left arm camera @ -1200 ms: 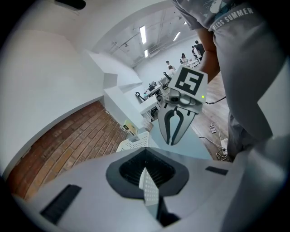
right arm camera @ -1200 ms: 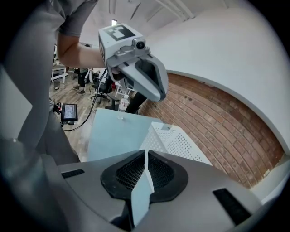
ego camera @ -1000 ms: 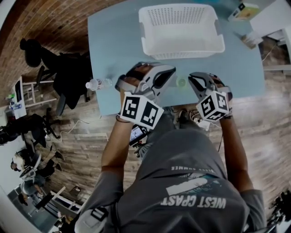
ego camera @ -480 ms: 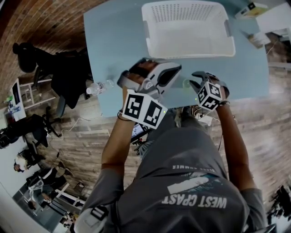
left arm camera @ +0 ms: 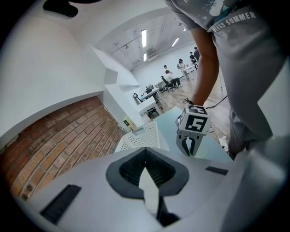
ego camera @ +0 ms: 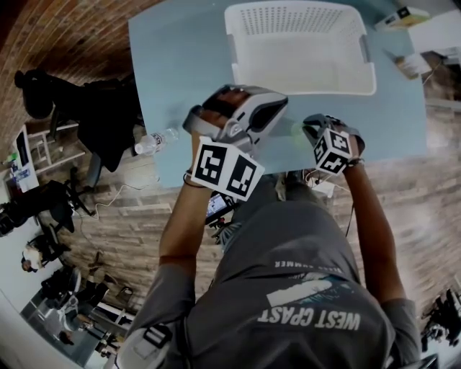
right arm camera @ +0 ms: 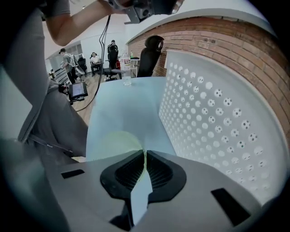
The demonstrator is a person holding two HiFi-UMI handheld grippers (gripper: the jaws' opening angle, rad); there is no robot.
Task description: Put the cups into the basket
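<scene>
A pale green translucent cup [right arm camera: 114, 141] stands on the light blue table [right arm camera: 122, 104], close in front of the white perforated basket [right arm camera: 217, 118]. My right gripper [right arm camera: 144, 156] is shut on the cup's rim, with the thin wall pinched between its pads. In the head view the cup [ego camera: 293, 131] is a faint green patch beside the right gripper [ego camera: 312, 130], just below the basket [ego camera: 299, 43]. My left gripper [ego camera: 276, 109] hovers above the table to the cup's left. Its jaws are shut with nothing between them [left arm camera: 146, 165], and it looks toward the right gripper [left arm camera: 192, 136].
A clear water bottle [ego camera: 155, 140] lies near the table's left edge. A small box [ego camera: 403, 14] sits at the far right corner. A black office chair [right arm camera: 149, 52] stands past the table's far end. The table's front edge runs right under both grippers.
The right gripper has moved a little forward and left onto the green cup. The left gripper has risen slightly. The basket has not moved on the table.
</scene>
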